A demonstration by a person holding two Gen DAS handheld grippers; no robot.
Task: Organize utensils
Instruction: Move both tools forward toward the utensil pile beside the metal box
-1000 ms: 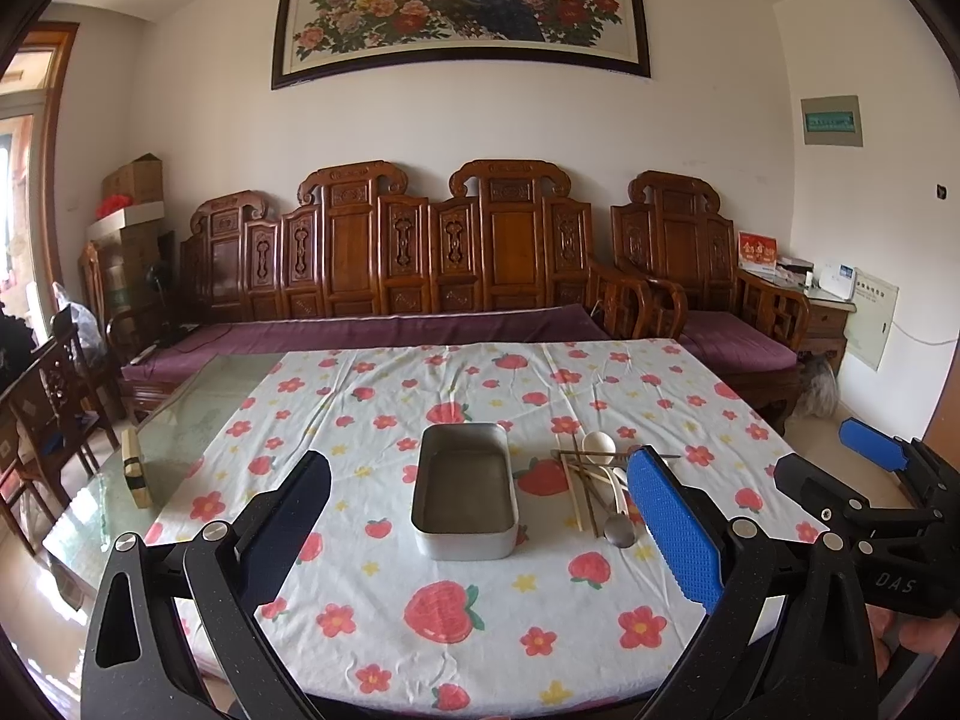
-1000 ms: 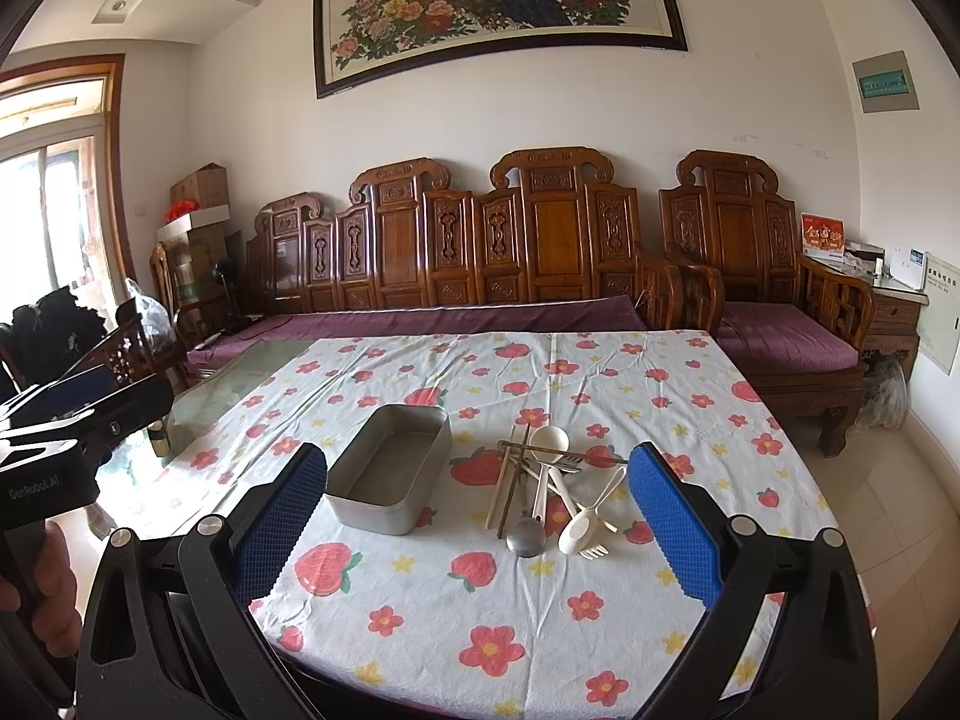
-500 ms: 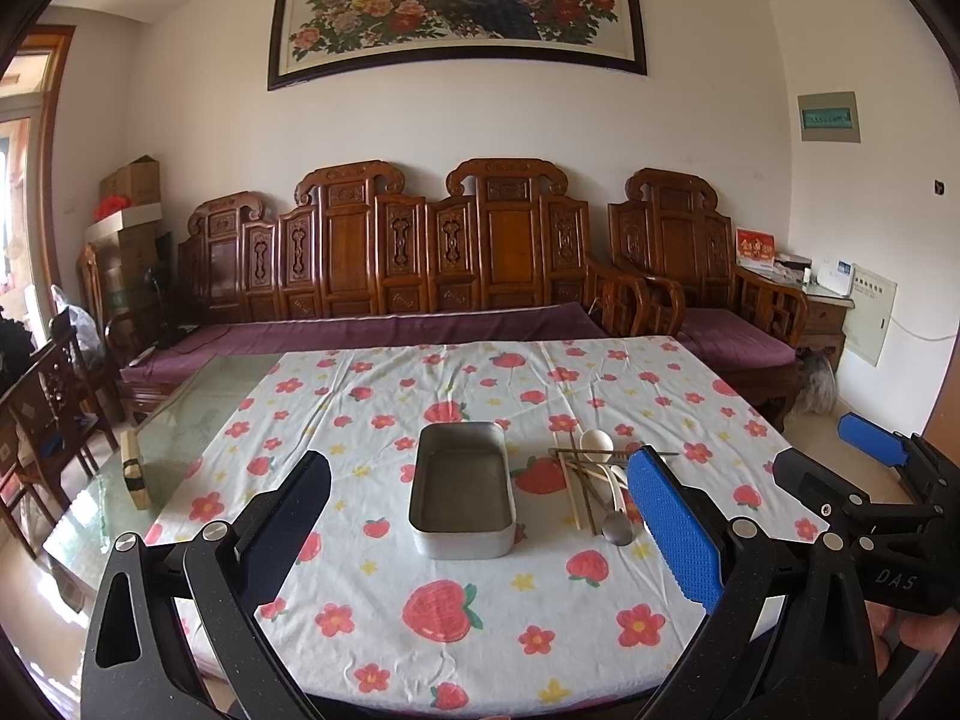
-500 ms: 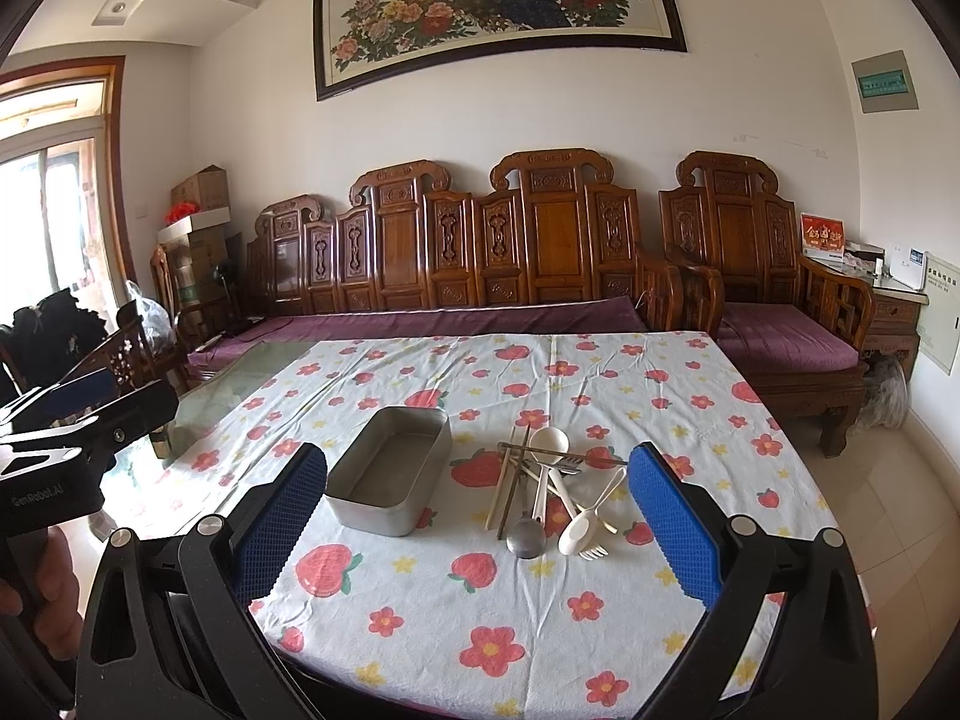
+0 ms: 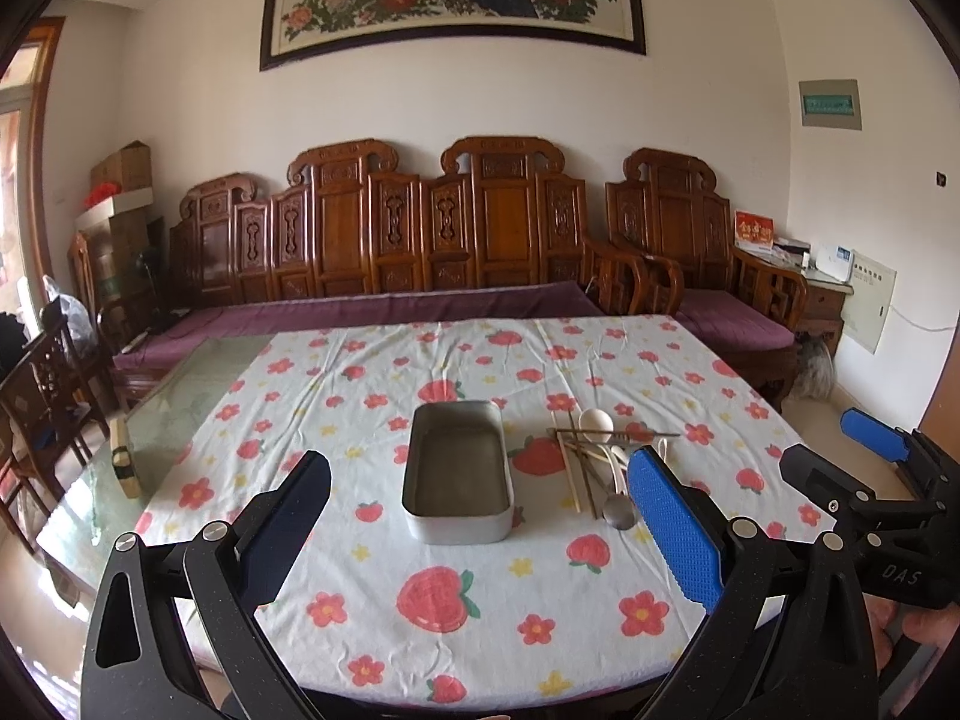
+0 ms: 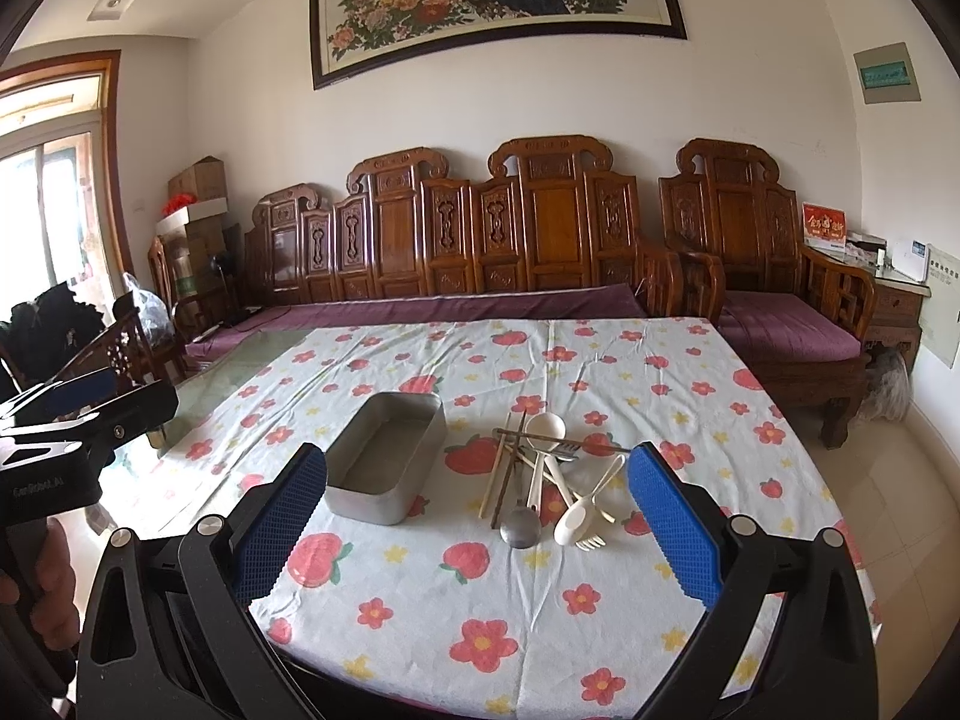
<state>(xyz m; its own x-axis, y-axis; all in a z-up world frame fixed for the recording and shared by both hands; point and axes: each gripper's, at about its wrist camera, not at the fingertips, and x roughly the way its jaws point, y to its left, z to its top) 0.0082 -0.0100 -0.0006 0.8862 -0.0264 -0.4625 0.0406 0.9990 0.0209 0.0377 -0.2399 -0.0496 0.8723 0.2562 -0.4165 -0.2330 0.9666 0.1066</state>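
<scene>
Table (image 6: 690,408) with flowered cloth carried metal tin (image 6: 387,459), bare inside, just left of tangled utensils (image 6: 540,480)
Left gripper (image 5: 480,534) and right gripper (image 6: 477,534) both spread wide, holding nothing, well short of pile
Judged: opening step, nothing sorted; next needs single-piece grasp
Overlaps hid exact utensil count

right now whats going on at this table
A person holds a gripper in each hand above the near edge of the strawberry tablecloth. Both the left gripper and the right gripper are open and hold nothing. The metal tin sits empty. Beside it, on its right, the utensil pile of spoons, chopsticks and forks lies untouched, so sorting has not started.
</scene>
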